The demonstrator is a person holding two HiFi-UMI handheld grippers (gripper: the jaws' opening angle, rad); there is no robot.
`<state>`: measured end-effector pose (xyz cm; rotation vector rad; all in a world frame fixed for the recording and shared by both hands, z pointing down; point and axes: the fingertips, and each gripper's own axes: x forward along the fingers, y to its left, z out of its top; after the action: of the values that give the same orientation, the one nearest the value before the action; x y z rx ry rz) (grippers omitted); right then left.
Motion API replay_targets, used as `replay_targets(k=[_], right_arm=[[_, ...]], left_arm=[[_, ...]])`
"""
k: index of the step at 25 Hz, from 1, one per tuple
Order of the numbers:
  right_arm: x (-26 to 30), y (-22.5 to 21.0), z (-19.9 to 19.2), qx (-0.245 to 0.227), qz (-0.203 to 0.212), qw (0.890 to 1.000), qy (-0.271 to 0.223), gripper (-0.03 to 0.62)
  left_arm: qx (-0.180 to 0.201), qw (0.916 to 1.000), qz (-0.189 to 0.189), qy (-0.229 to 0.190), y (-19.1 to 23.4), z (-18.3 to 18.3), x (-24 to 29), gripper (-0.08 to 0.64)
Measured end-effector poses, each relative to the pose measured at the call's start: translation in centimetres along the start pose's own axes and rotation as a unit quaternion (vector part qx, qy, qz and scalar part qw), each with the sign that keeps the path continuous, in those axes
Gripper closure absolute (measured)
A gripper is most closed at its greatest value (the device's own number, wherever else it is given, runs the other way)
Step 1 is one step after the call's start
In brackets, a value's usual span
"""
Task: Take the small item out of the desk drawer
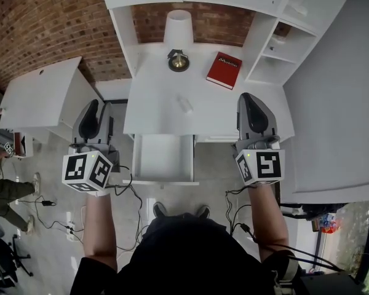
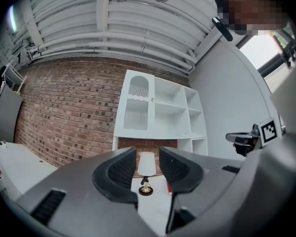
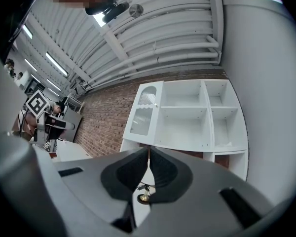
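Note:
In the head view the white desk (image 1: 160,97) has its drawer (image 1: 163,158) pulled out toward me, and the inside looks bare. A small white item (image 1: 186,104) lies on the desktop just beyond the drawer. My left gripper (image 1: 96,108) hovers off the desk's left edge, beside the drawer. It is open with nothing between its fingers (image 2: 121,169), and the lamp (image 2: 146,164) shows through the gap. My right gripper (image 1: 249,101) hangs over the desk's front right corner. Its jaws are shut with nothing in them (image 3: 148,153).
A white-shaded lamp (image 1: 179,27) with a brass base and a red book (image 1: 224,70) stand at the back of the desk. White shelves (image 1: 283,48) rise at the right, a low white table (image 1: 43,94) at the left. Cables (image 1: 55,214) and another person's legs (image 1: 6,192) are on the floor.

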<state>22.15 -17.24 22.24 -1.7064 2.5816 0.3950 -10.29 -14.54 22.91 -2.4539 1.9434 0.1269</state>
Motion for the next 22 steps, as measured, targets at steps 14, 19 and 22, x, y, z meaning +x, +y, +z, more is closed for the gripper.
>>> replay_targets(k=[14, 19, 22], right_arm=[[-0.5, -0.4, 0.3, 0.018, 0.000, 1.000, -0.012, 0.584], [-0.7, -0.4, 0.7, 0.019, 0.001, 1.000, -0.012, 0.586], [-1.0, -0.6, 0.7, 0.018, 0.003, 1.000, -0.016, 0.592]], left_arm=[[0.007, 0.9999, -0.008, 0.003, -0.6, 0.1, 0.0, 0.417], [0.009, 0.9999, -0.009, 0.006, -0.9, 0.2, 0.0, 0.417], [0.012, 0.9999, -0.010, 0.008, -1.4, 0.2, 0.0, 0.417]])
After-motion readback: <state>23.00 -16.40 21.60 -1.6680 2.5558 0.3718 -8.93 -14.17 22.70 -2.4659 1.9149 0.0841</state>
